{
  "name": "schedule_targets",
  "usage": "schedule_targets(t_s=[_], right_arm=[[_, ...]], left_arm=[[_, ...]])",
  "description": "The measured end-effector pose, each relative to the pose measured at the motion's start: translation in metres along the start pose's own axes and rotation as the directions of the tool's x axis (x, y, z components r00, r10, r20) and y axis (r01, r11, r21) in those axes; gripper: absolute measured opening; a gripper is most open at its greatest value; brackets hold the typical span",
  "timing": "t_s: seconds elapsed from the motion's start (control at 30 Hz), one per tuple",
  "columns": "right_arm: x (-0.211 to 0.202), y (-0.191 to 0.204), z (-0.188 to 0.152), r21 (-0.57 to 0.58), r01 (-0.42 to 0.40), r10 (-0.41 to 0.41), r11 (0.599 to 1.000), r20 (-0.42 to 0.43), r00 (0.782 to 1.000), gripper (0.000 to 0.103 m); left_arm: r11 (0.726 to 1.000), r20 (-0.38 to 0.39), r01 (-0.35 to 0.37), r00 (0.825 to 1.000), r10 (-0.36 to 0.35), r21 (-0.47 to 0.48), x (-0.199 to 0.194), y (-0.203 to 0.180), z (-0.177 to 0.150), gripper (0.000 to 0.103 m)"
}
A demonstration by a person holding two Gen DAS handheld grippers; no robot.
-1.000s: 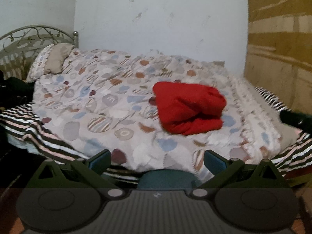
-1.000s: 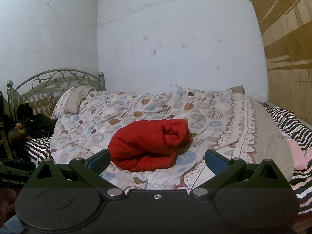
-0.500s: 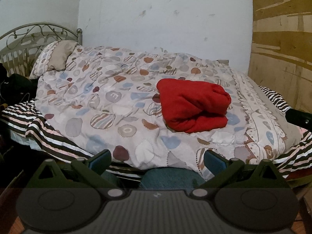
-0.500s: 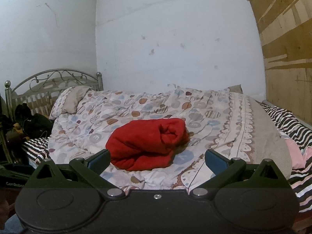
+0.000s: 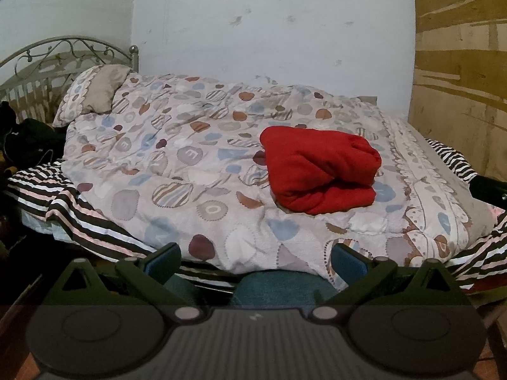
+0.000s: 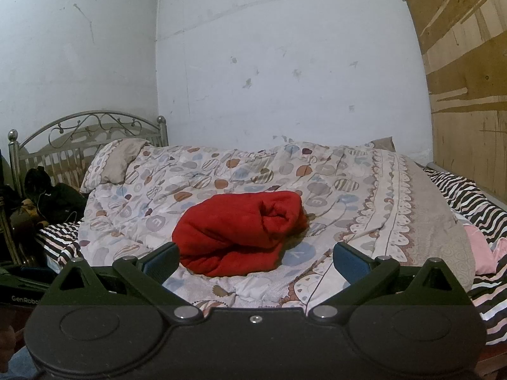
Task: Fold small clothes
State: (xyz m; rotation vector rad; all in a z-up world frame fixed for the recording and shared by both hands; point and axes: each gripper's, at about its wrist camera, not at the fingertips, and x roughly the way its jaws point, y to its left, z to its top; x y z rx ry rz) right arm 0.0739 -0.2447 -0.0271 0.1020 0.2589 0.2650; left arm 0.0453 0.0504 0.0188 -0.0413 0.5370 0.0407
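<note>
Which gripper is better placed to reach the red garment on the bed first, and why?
Probably the right gripper: the red garment sits nearly centred just beyond its open fingers. From the left gripper, also open, the garment lies farther off, toward the right.

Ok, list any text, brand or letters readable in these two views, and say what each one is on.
"GenRobo", cut off by the right gripper: on the dark device at the lower left of the right wrist view.
"E": on a round patch of the patterned quilt.
"O": on another quilt patch.
Other quilt patches: too blurred to read.
</note>
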Motion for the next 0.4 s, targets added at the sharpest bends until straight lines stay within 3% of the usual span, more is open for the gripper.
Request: schedule_targets(t_s=[0.4], right_arm=[[0.0001, 0.0004, 0.0004, 0.001, 0.001, -0.001, 1.0, 0.0, 1.0, 0.103]], left_arm=[[1.0, -0.002, 0.005, 1.0, -0.005, 0.005, -0.0004, -0.0019, 0.0003, 0.102]])
